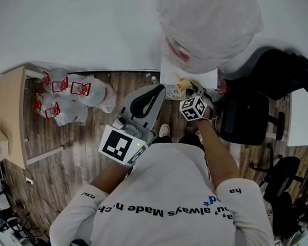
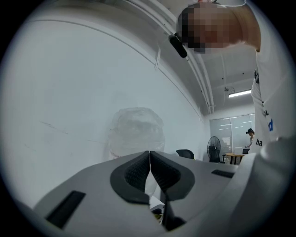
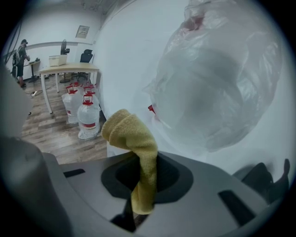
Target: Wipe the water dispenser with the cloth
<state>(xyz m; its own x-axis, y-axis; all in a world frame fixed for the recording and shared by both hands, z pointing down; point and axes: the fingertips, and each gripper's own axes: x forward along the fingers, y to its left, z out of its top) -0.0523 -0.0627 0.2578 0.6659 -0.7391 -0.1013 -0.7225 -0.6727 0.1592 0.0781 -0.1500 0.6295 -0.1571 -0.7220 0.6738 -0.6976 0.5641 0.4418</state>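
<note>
The water dispenser [image 1: 175,72] stands against the wall, a white body under a big bottle [image 1: 207,20] wrapped in clear plastic. My right gripper [image 1: 190,91] is shut on a yellow cloth [image 1: 184,85] held close to the dispenser's top. In the right gripper view the cloth [image 3: 132,136] sticks up folded from between the jaws, with the wrapped bottle [image 3: 217,83] just behind it. My left gripper [image 1: 157,92] hovers left of the dispenser; its pads [image 2: 138,172] meet with nothing between them. The bottle [image 2: 136,132] shows faintly ahead of it.
Several spare water jugs [image 1: 71,97] sit on the wooden floor at the left, next to a wooden table [image 1: 8,113]. A black office chair [image 1: 250,117] stands right of the dispenser, beside a white desk [image 1: 305,121]. White wall lies behind.
</note>
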